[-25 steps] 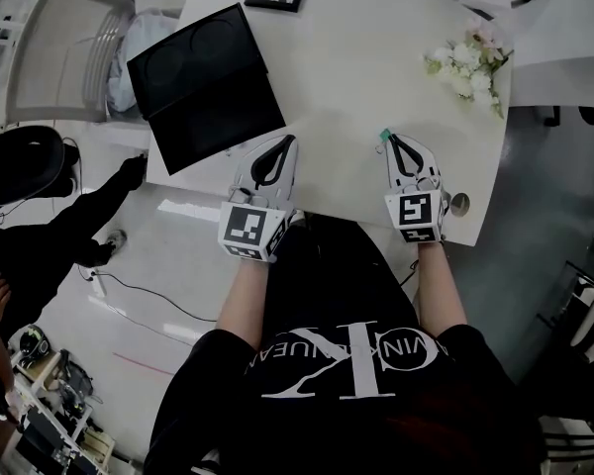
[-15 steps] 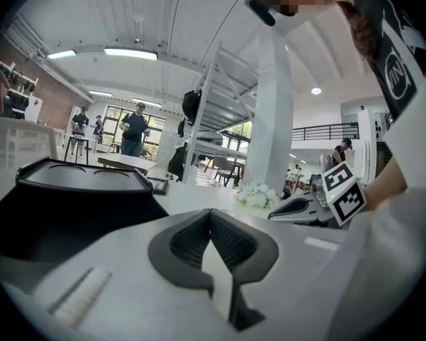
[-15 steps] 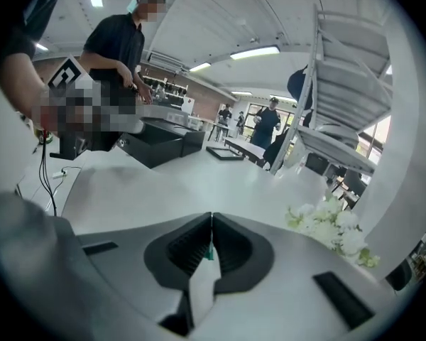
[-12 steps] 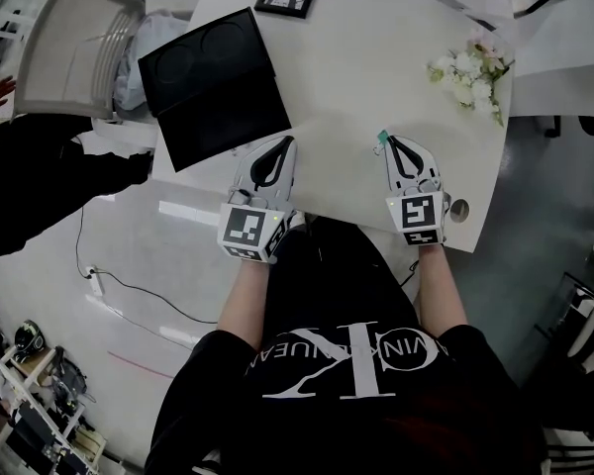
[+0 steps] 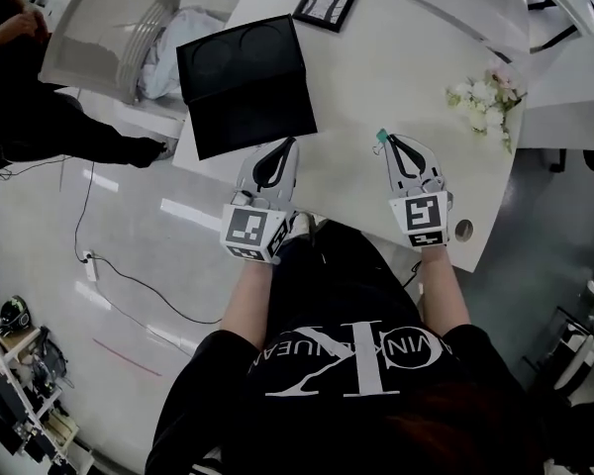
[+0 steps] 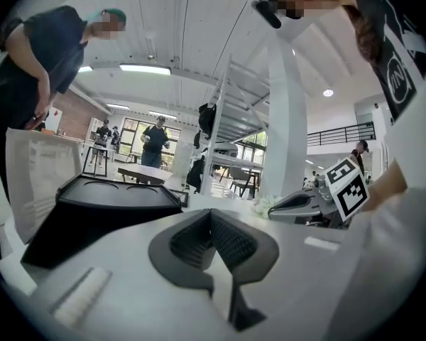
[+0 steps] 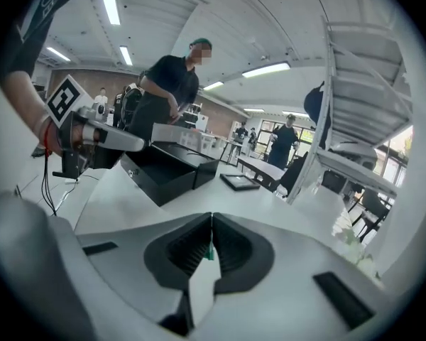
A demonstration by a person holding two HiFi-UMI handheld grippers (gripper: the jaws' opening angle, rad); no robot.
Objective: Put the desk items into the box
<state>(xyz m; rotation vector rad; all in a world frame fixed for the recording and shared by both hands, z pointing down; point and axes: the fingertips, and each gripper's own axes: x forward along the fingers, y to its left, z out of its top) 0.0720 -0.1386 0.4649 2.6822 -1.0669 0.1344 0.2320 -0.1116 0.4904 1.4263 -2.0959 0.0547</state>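
We are pinching a small teal-green piece (image 5: pixel 383 136) in the right tool (image 7: pixel 211 227), over the white desk's (image 5: pixel 376 57) near right. The black open rectangular box (image 5: pixel 246 82) is lying far left. We are judging a level, slow carry leftward best, with the left tool (image 5: pixel 285 146), jaws together and empty, staying aside.

White table (image 5: pixel 396 67), curved along the right side. Carries an open black box (image 5: pixel 246 85) at the left edge, a framed picture (image 5: pixel 326 2) just beyond it, a bunch of pale flowers (image 5: pixel 485 97) at the right edge. Pierced by a round hole (image 5: pixel 463 230) near the front right corner.
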